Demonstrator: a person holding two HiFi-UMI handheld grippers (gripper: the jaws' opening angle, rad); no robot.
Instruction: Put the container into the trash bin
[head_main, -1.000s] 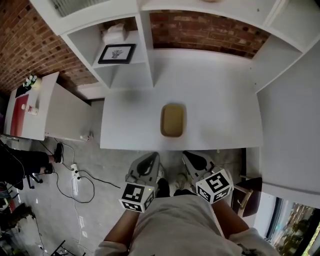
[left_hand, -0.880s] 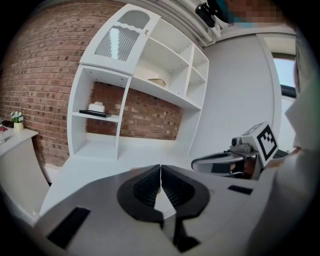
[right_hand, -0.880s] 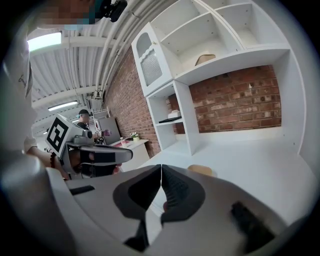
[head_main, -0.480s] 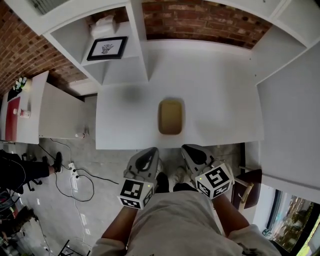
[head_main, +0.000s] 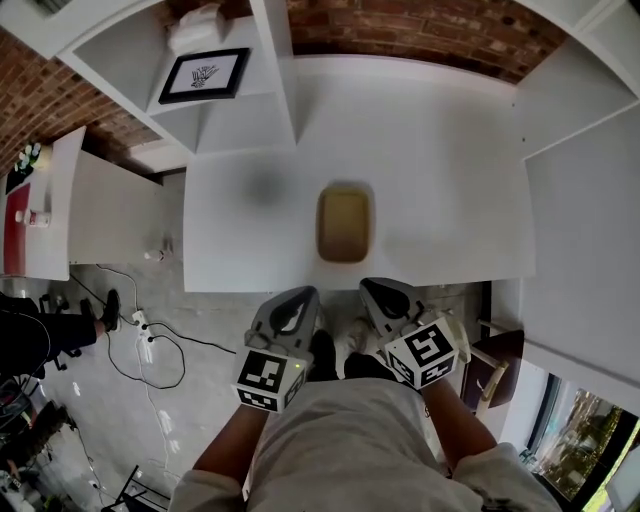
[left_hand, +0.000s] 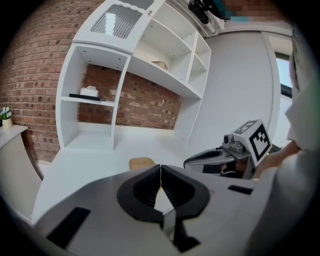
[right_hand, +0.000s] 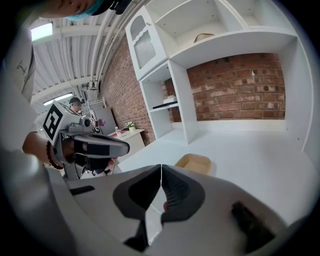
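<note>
A black-framed picture (head_main: 204, 75) lies in the white shelf unit (head_main: 235, 125) at the left, with a rough red brick wall (head_main: 420, 35) behind. The left gripper (left_hand: 160, 176) is grey plastic with ribbed black pads (left_hand: 146, 188). Its jaws are pressed together on nothing, just off the near edge of the smooth white bench (head_main: 450, 180). The container (head_main: 344, 224), a shallow tan tray with rounded corners, sits on the bench near that edge, apart from both grippers. Its inside is too blurred to read. The right gripper (right_hand: 161, 176) is likewise closed and empty.
</note>
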